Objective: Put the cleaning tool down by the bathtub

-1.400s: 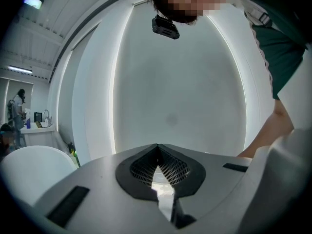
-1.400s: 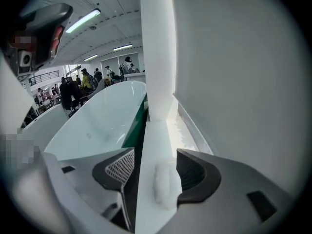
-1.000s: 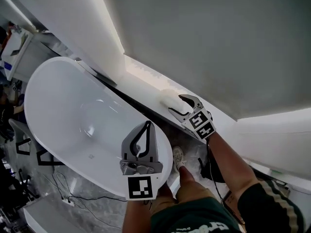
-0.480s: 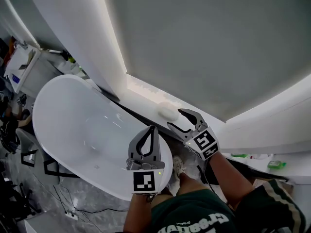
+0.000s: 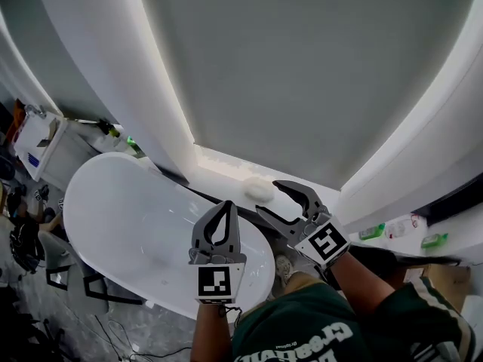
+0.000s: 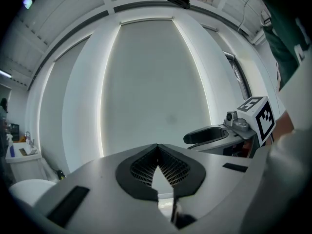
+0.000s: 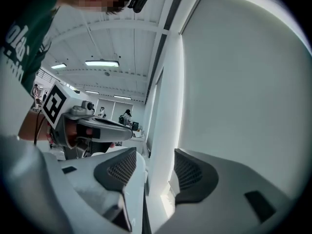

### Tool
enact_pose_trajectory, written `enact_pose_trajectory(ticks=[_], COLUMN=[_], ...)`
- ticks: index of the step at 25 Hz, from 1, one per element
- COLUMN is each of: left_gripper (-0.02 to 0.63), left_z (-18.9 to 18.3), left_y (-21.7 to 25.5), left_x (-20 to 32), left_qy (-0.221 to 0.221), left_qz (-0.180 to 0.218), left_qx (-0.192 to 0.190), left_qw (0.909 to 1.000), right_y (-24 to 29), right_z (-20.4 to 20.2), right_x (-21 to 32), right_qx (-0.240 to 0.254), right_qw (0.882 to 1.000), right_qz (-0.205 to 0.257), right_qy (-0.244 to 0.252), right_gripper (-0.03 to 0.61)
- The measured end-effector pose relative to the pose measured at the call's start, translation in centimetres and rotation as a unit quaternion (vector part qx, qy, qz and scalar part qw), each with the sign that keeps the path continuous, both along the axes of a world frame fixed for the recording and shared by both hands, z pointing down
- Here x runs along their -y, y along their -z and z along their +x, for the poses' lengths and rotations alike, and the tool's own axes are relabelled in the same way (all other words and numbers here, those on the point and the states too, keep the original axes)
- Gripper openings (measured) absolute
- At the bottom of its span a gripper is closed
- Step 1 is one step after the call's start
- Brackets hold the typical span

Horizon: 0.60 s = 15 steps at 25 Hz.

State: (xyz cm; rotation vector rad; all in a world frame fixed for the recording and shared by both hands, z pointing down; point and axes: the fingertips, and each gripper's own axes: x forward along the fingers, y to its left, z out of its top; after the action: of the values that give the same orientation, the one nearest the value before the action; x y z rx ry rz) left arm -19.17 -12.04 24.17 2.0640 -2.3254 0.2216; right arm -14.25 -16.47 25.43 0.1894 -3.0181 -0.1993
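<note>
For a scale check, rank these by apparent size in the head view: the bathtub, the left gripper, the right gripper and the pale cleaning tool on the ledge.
1. The bathtub, by far the largest.
2. The left gripper and right gripper: these look alike, and both are nearer the camera, so they are not ranked against each other.
3. The cleaning tool, the smallest.

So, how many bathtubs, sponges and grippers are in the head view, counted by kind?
Bathtub: 1
Sponge: 1
Grippers: 2, the left gripper and the right gripper, whose empty jaws have just been closing slightly
Total: 4
</note>
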Motion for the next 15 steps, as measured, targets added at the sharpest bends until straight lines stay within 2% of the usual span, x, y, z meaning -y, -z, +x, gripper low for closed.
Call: enact_pose_trajectory(ticks=[7, 8, 9, 10, 12, 15], left_gripper=[0.008, 0.008, 0.008, 0.008, 0.006, 0.008], left_z=[0.5, 0.5, 0.6, 0.7, 1.1, 1.6], left_y=[2.1, 2.3, 2.4, 2.5, 2.4, 2.5], left_x=[-1.9, -2.1, -2.2, -2.4, -2.4, -2.4], left_qy=[0.0, 0.001, 0.001, 0.0, -0.004, -0.011], left_qz=[0.017, 0.019, 0.021, 0.022, 0.02, 0.022], left_qx=[0.014, 0.014, 0.016, 0.018, 0.021, 0.023], left_qw=[0.9998, 0.9997, 0.9996, 0.9996, 0.9996, 0.9994], right_y=[1.4, 1.6, 1.9, 2.2, 2.4, 2.5], right_z=[2.7, 3.0, 3.4, 3.6, 4.0, 4.3], right_x=[-1.3, -1.5, -1.9, -2.2, -2.8, -2.7], right_qx=[0.022, 0.024, 0.03, 0.037, 0.041, 0.044], right_qw=[0.999, 0.999, 0.999, 0.999, 0.999, 0.999], right_qz=[0.025, 0.025, 0.024, 0.021, 0.018, 0.017], right_qy=[-0.022, -0.026, -0.029, -0.026, -0.016, -0.026], right_gripper=[0.23, 0.196, 0.065, 0.015, 0.014, 0.014])
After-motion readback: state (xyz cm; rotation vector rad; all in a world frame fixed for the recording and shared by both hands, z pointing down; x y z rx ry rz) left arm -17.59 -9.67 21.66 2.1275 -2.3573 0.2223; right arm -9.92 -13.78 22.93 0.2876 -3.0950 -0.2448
